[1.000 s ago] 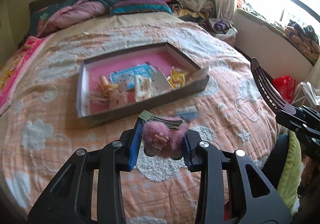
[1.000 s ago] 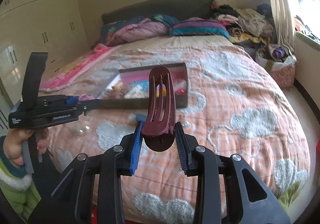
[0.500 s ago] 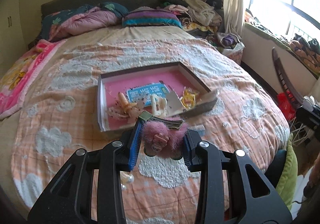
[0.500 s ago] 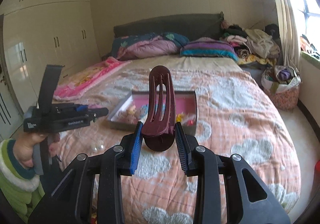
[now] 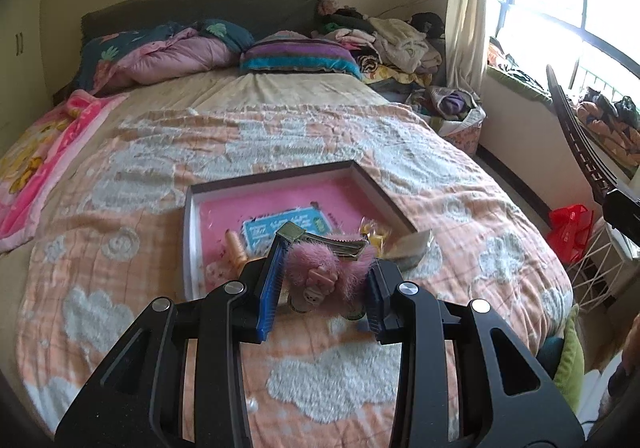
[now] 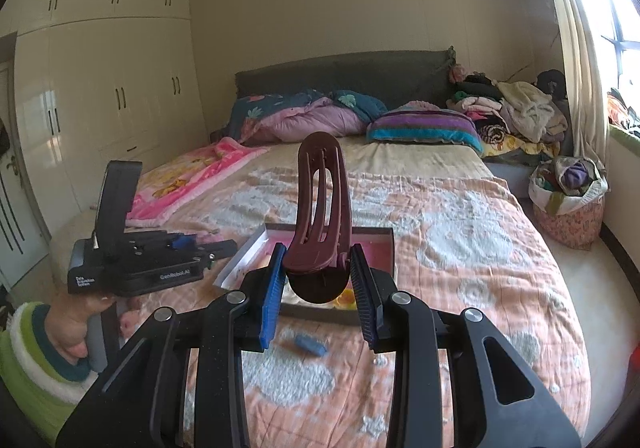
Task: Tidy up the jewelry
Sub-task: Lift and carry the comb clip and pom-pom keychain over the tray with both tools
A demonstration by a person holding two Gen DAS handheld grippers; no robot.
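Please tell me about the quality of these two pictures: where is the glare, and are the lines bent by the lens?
Left wrist view: the window is blown out to white at top right, and the bed bulges roundly. Right wrist view: window glare along the right edge, the wardrobe leans and curves, and the maroon hair claw stays sharp.

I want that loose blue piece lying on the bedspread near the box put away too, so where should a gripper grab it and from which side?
Grip the small blue piece across its narrow middle, coming straight down from above. It lies flat and elongated on the soft bedspread, so probably only its long sides offer a pinch.
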